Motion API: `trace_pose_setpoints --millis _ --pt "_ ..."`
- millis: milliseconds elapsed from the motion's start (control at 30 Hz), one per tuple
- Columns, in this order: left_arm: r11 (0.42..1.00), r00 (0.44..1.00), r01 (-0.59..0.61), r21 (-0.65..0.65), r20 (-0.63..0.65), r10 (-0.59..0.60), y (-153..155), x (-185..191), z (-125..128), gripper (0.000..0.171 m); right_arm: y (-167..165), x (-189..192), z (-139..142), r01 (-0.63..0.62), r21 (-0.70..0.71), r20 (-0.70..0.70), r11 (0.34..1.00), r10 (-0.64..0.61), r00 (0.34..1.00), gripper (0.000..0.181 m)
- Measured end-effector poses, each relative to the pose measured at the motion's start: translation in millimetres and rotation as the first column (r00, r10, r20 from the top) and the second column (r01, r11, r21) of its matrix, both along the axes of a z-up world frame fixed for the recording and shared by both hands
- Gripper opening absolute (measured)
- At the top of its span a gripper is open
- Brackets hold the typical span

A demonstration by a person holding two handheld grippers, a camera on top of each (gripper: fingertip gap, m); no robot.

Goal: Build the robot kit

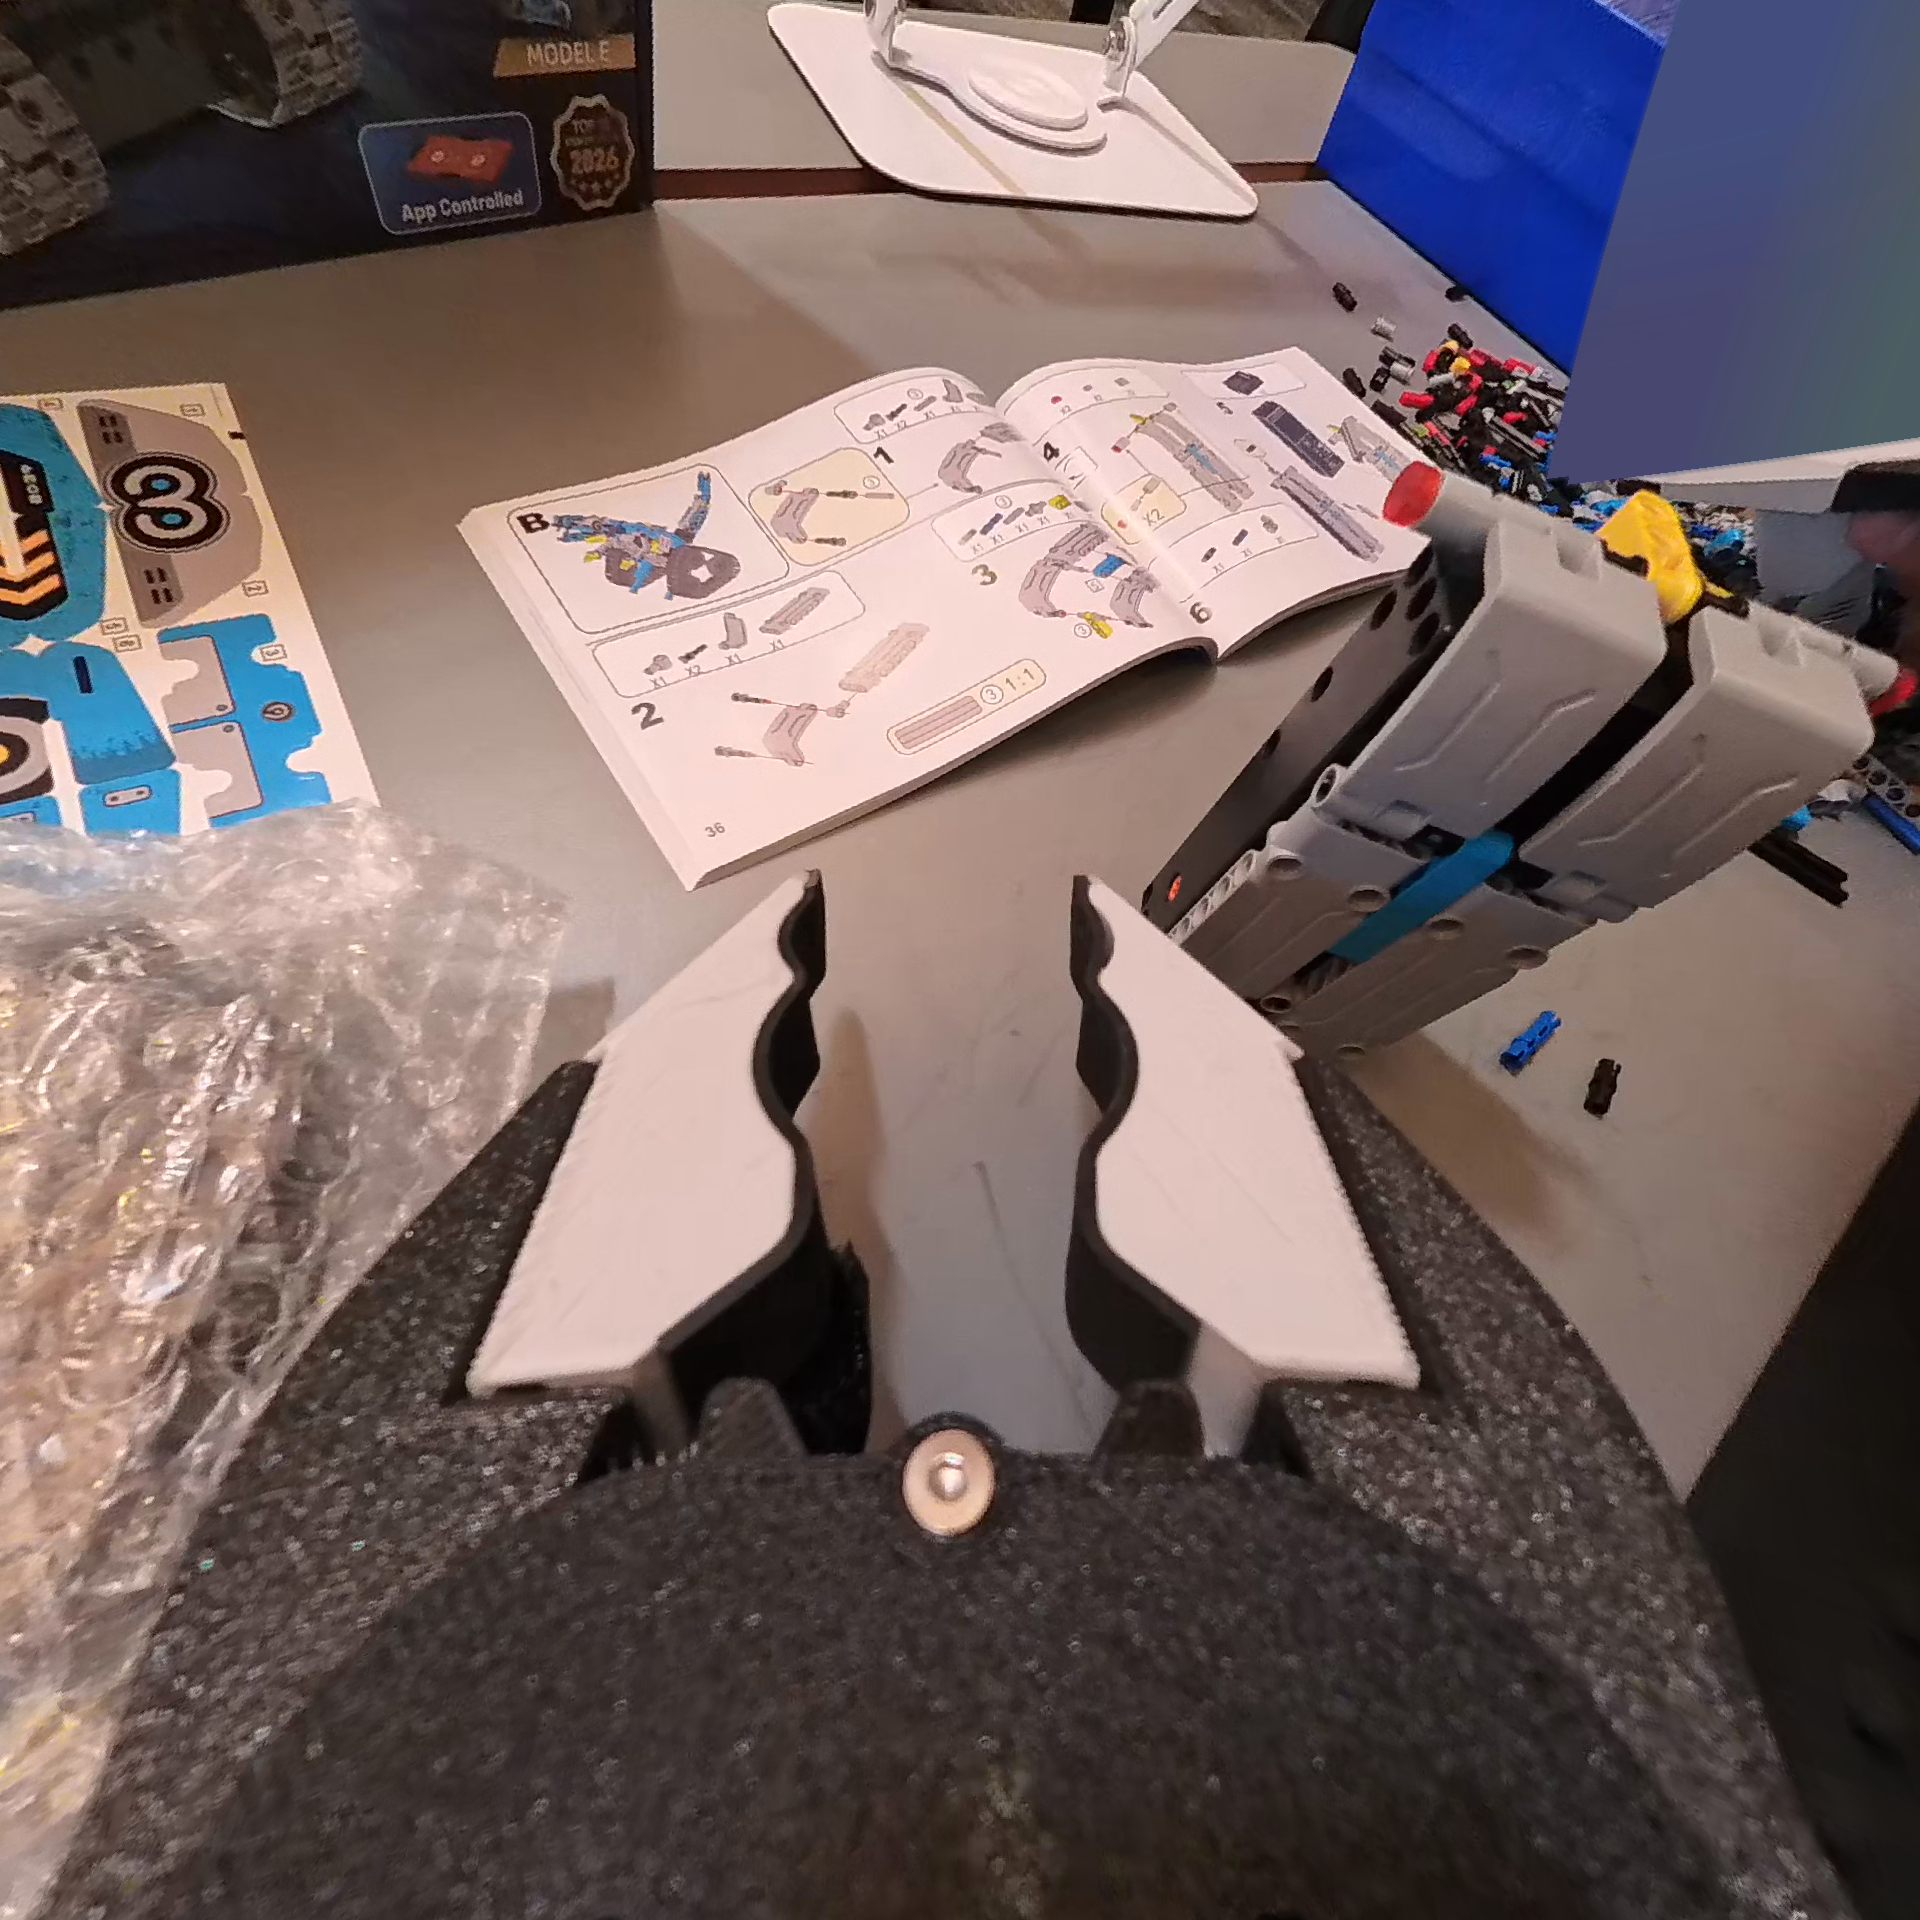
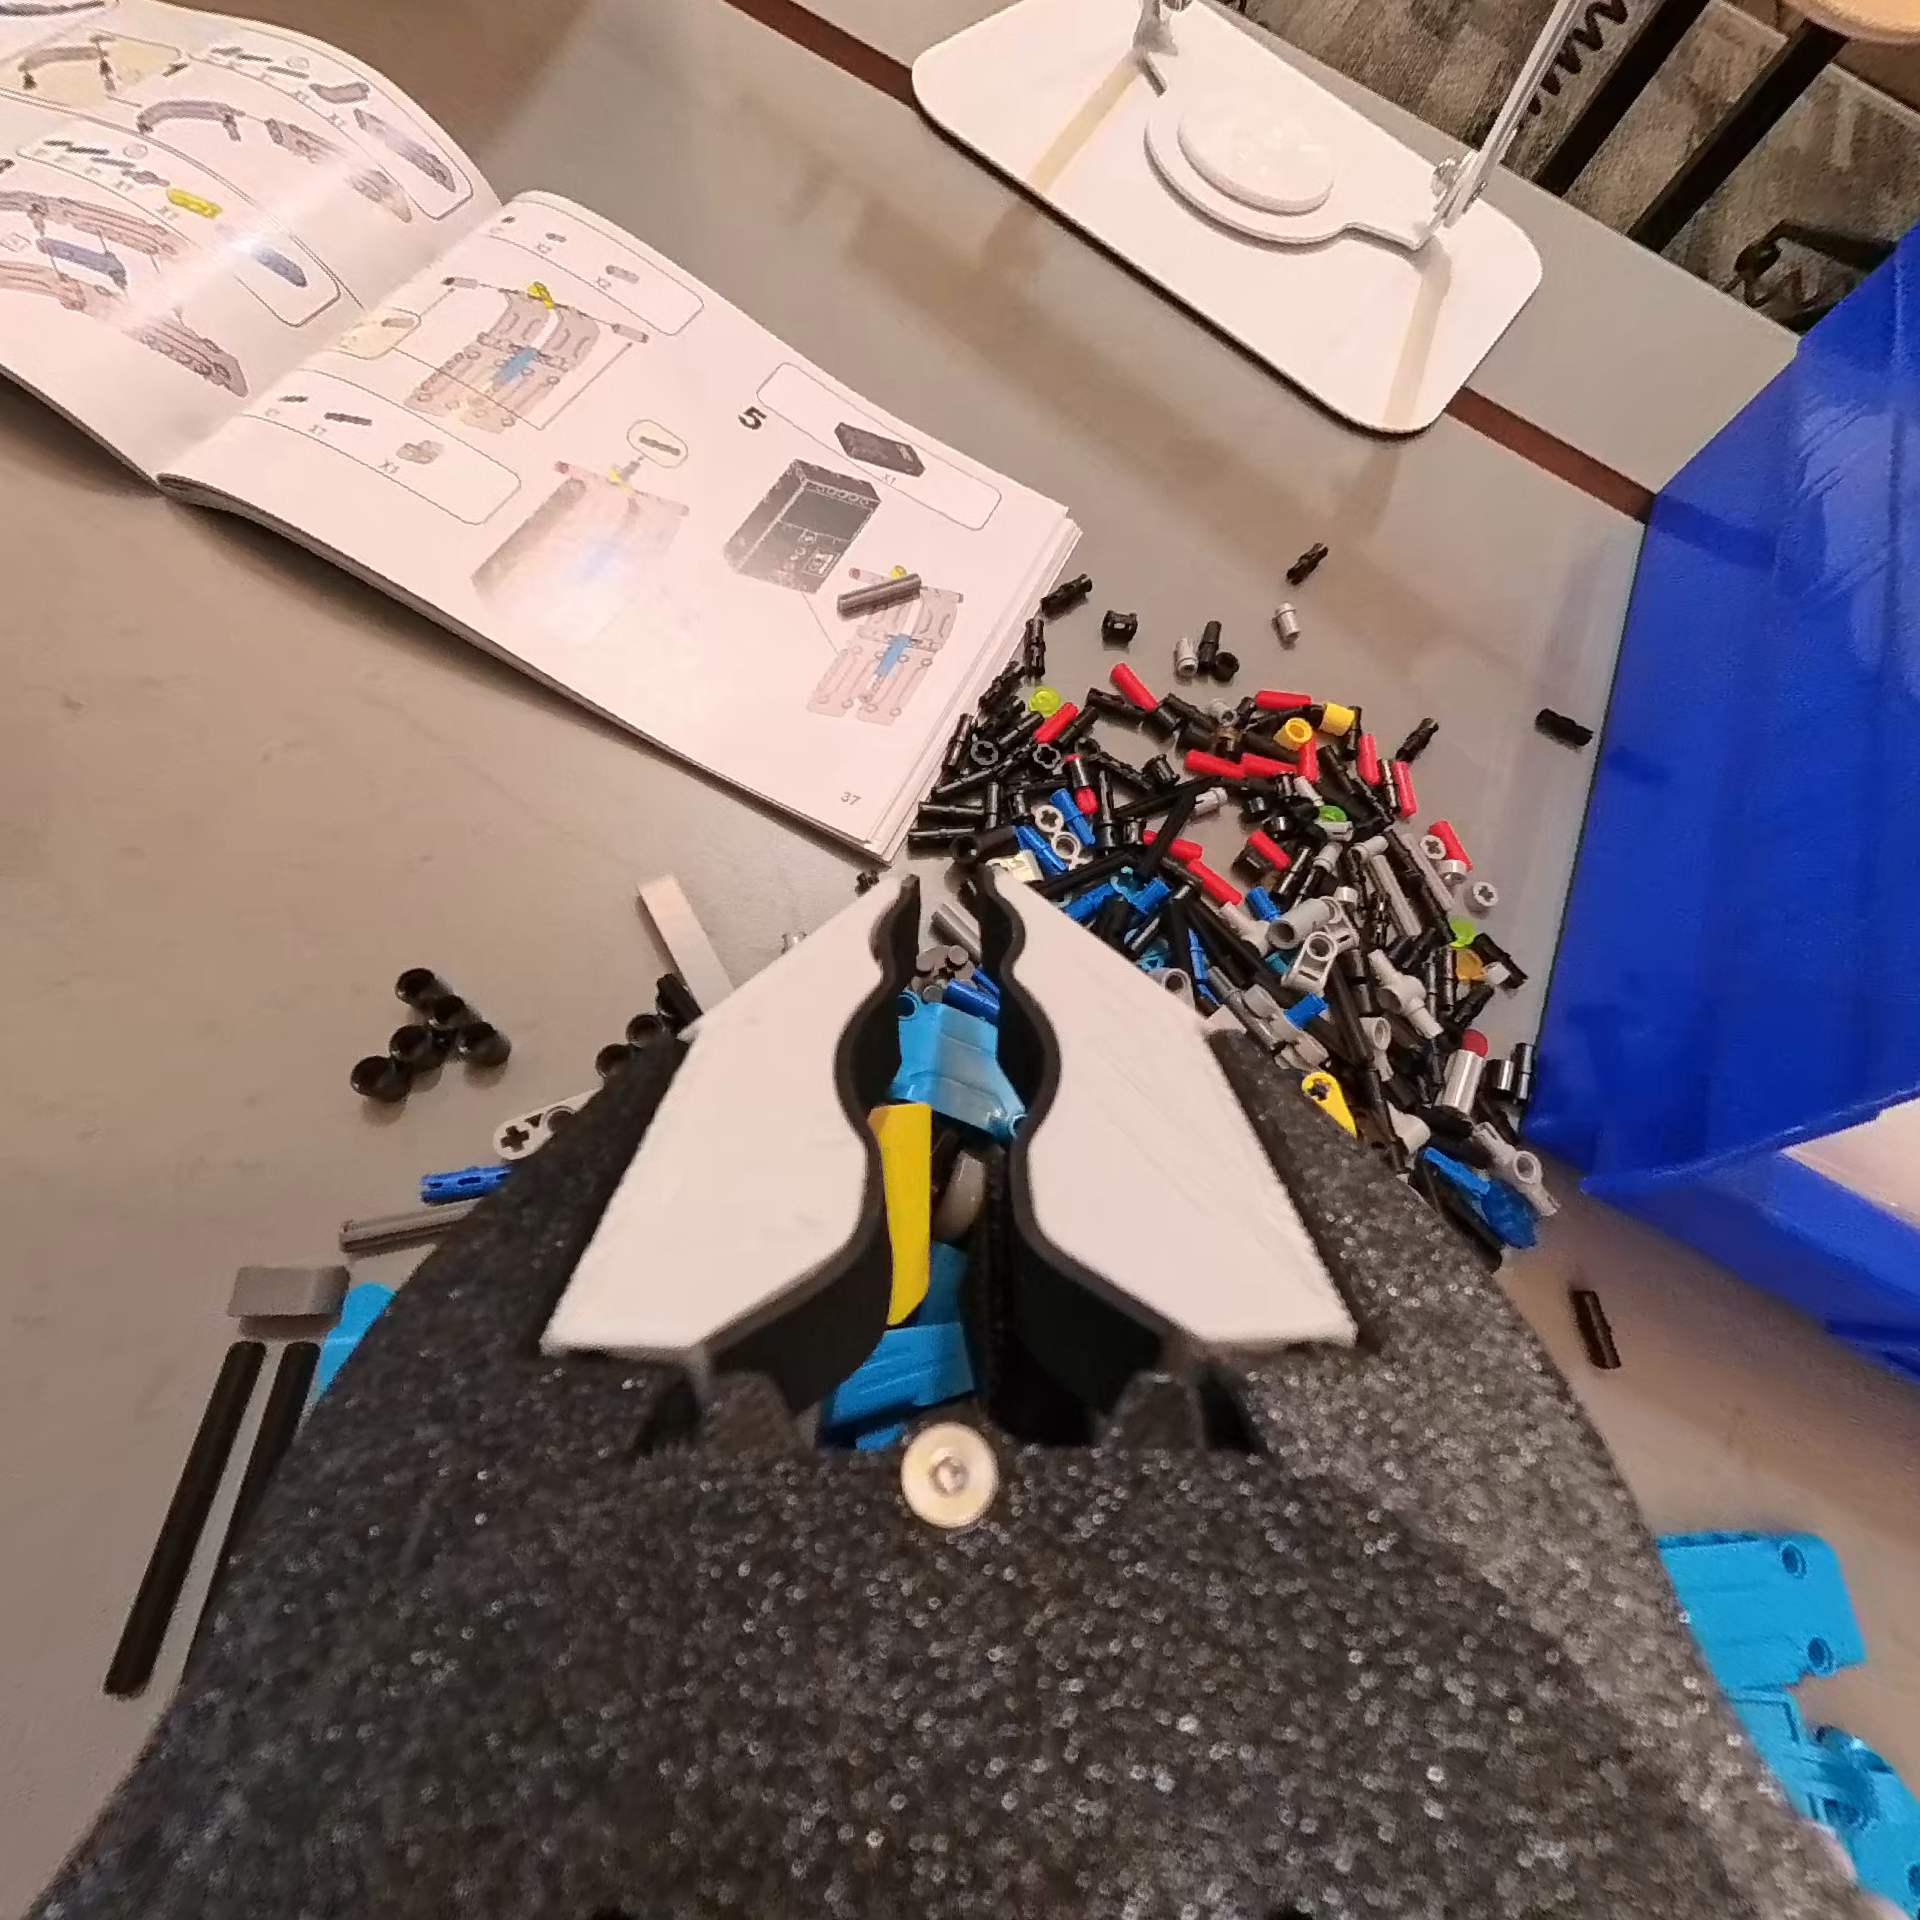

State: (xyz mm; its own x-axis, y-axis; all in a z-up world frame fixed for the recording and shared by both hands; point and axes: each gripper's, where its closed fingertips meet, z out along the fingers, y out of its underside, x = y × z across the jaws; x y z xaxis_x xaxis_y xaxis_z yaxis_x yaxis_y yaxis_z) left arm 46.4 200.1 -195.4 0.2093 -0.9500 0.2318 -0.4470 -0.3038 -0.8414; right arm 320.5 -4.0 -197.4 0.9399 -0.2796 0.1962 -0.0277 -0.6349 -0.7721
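Left tool: the left tool (image 1: 945, 904) is spread wide; nothing sits between its fingers; it hangs over a bare bit of the grey tabletop (image 1: 468, 343)
Right of it: a grey block model (image 1: 1507, 748) leans up at a tilt just beside the right finger; it has a red-tipped peg and a yellow bit on top; what props it up is hidden
Near the model: a small blue pin (image 1: 1529, 1039) and a black pin (image 1: 1603, 1086) lie on the tabletop
Ahead: an open booklet (image 1: 935, 582) lies flat
Left side: a crinkly clear bag (image 1: 208, 1091); behind it a sticker sheet (image 1: 156, 603)
Far back: a dark box (image 1: 312, 104), a white stand (image 1: 1039, 114) and a blue bin (image 1: 1475, 156)
Right tool: the right tool (image 2: 951, 894) has its fingers pressed almost together; I see no piece pinched at the tips
Under it: light blue pieces (image 2: 935, 1060) and a yellow curved piece (image 2: 904, 1195) show through the gap; touching or not, I cannot tell
Around it: a pile of little pieces (image 2: 1299, 862) just ahead and to the right; a black three-hole piece (image 2: 431, 1029) and two black rods (image 2: 208, 1507) to the left
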Motion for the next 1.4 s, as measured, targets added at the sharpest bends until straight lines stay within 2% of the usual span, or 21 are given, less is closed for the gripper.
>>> trace_pose_setpoints --millis 600,733,833,1000,1133,1300,1400 --pt "1.0 1.0 -0.01 -0.016 -0.002 0.01 2.6 0.9 -1.1 0.046 -6.3 4.5 -12.5 0.036 -0.053 -0.044 0.998 -0.038 0.998 0.011" --pt "1.0 1.0 -0.009 -0.014 -0.007 0.009 2.6 1.6 -1.8 0.046 -19.5 14.3 -22.6 0.093 -0.105 -0.076 0.99 -0.102 0.992 0.011" --pt "1.0 1.0 -0.009 -0.013 -0.013 0.009 2.6 2.1 -2.6 0.046 -27.6 18.3 -20.1 0.126 -0.107 -0.097 0.986 -0.136 0.986 0.012" --pt "1.0 1.0 -0.014 -0.017 -0.016 0.013 3.7 2.2 -3.3 0.046 -55.6 35.4 -16.9 0.197 -0.195 -0.028 0.961 -0.206 0.978 0.011" --pt "1.0 1.0 -0.012 -0.011 -0.011 0.012 3.2 2.2 -2.2 0.046 -86.4 62.9 -7.0 0.255 -0.266 0.065 0.93 -0.247 0.967 0.011" --pt "1.0 1.0 -0.011 -0.01 -0.013 0.011 3.0 2.3 -2.6 0.046 -97.5 69.9 -5.4 0.243 -0.214 -0.096 0.946 -0.267 0.959 0.014" --pt "1.0 1.0 -0.015 -0.02 -0.01 0.015 4.1 2.1 -2.5 0.046 -104.3 69.1 -12.5 0.219 -0.246 -0.177 0.944 -0.265 0.948 0.018"
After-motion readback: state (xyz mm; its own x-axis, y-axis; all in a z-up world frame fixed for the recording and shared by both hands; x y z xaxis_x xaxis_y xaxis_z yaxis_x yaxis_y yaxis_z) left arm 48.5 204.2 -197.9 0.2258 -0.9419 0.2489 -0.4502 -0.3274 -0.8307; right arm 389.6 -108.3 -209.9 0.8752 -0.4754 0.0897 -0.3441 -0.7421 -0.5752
